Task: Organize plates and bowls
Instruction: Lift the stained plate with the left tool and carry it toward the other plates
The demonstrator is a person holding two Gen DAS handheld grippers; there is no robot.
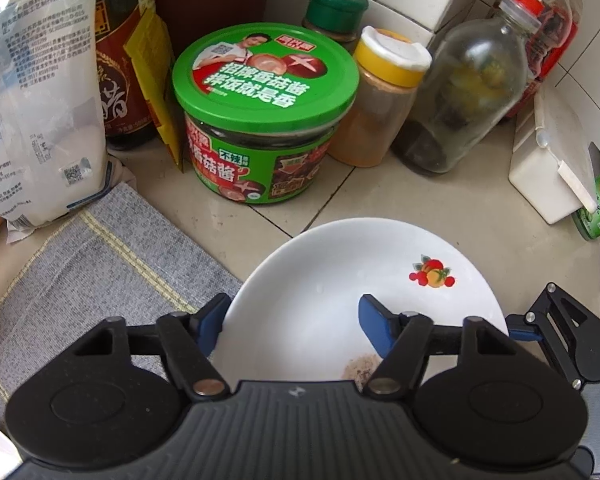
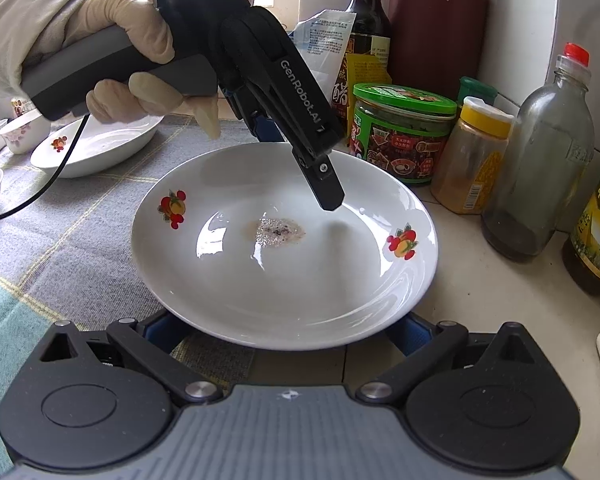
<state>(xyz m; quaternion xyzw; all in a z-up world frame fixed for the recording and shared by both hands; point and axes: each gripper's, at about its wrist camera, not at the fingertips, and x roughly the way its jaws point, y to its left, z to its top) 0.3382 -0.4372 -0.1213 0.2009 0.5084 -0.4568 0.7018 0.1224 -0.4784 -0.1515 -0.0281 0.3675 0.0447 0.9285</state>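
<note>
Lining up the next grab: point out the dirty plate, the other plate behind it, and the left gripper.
dirty plate (image 2: 340, 280): right wrist view, bare inner wall.
second plate (image 2: 112, 146): right wrist view, inner surface.
left gripper (image 1: 290, 320): left wrist view, midway between fingertips, straddling the plate's rim.

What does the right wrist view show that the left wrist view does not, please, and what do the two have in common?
Only the right wrist view shows the gloved hand holding the left tongs, a second plate and small bowls on the cloth, and an oil bottle. Only the left wrist view shows the white salt-like bag and a white box. Both show the fruit-patterned plate with residue, the green-lidded jar, the yellow-capped spice jar and the glass bottle.
</note>
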